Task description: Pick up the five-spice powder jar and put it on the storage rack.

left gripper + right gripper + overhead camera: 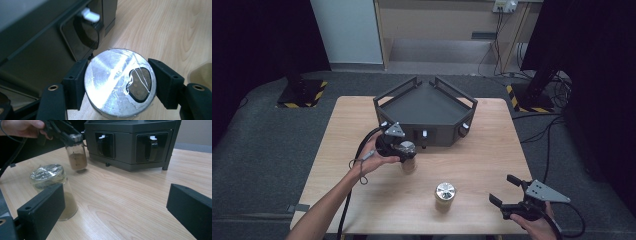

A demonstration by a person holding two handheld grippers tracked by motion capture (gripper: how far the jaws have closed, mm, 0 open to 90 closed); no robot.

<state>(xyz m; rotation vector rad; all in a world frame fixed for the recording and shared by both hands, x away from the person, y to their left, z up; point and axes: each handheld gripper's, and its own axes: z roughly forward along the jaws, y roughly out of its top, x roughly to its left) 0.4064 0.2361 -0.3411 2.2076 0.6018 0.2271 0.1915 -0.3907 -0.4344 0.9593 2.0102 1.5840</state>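
Left gripper view: my left gripper [120,87] is pinching a jar [120,85] by its sides just under the top, one pad on each flank, foil lid facing the camera. Foil is torn at lower right of the lid, dark contents show through. Gripping at the rim keeps the pads off the foil.

High view: that jar sits left of centre, just in front of the rack [426,112]. Right gripper view has it upper left, tilted and, I think, just off the table [130,202], brown powder in the bottom.

Second jar [445,196] stands upright at lower centre, foil intact, well apart from the first.

My right gripper [507,192] is spread wide at lower right, nothing between the jaws, parked near the table edge. Probably lined up for jar two, which sits beside its left jaw.
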